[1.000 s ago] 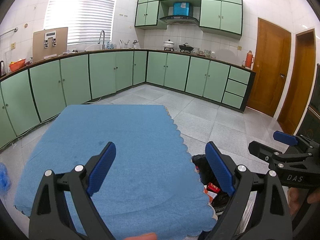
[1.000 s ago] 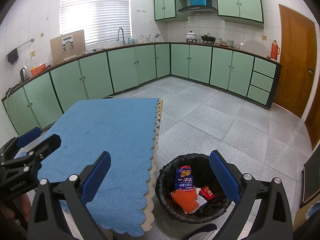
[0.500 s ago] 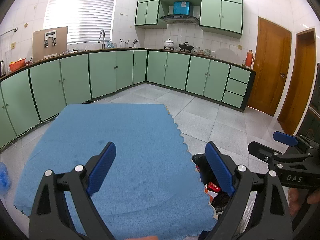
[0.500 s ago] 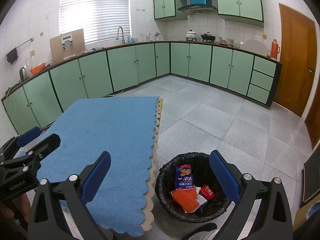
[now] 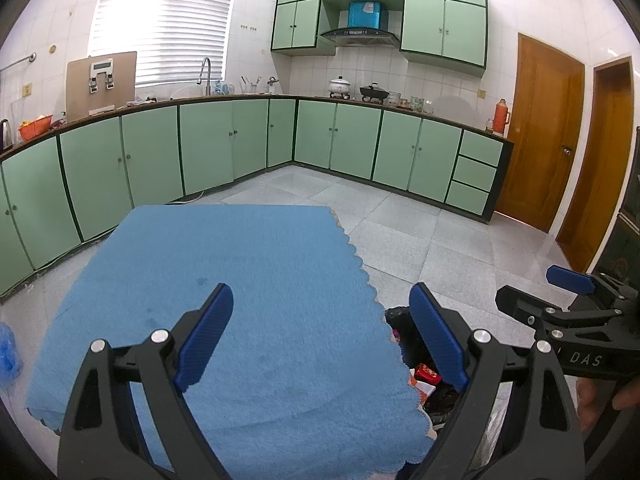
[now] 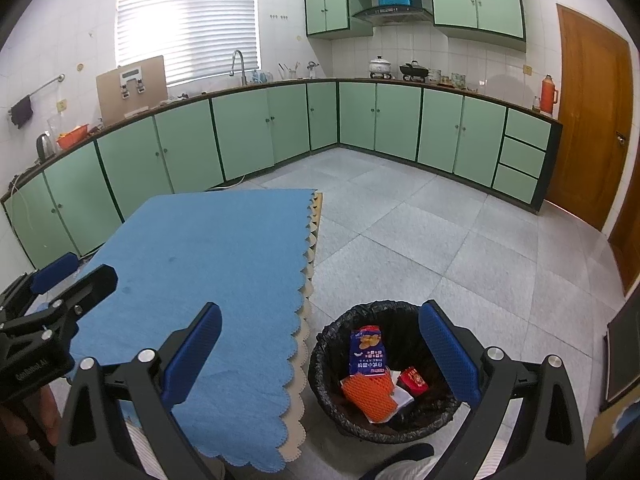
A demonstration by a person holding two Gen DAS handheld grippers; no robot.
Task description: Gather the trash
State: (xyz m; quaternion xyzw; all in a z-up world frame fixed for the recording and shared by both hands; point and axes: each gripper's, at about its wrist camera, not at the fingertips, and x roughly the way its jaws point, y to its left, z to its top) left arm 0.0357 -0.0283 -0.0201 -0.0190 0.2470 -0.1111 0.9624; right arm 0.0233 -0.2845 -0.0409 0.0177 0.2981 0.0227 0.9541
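Note:
A black-lined trash bin (image 6: 332,344) stands on the floor right of the table. In it lie a blue snack bag (image 6: 367,350), an orange foam net (image 6: 370,396), a red packet (image 6: 414,380) and white paper. In the left wrist view the bin (image 5: 400,324) is partly hidden behind the table edge. My left gripper (image 5: 320,336) is open and empty above the blue tablecloth (image 5: 224,280). My right gripper (image 6: 320,354) is open and empty, above the table's right edge and the bin. Each gripper shows in the other's view (image 6: 60,280) (image 5: 568,284).
The blue cloth (image 6: 208,248) covers the table, with a scalloped right edge. Green cabinets (image 6: 248,128) line the far walls. Wooden doors (image 5: 540,132) stand at the right. Grey tiled floor (image 6: 440,232) spreads beyond the bin. A blue bag (image 5: 8,352) lies at far left.

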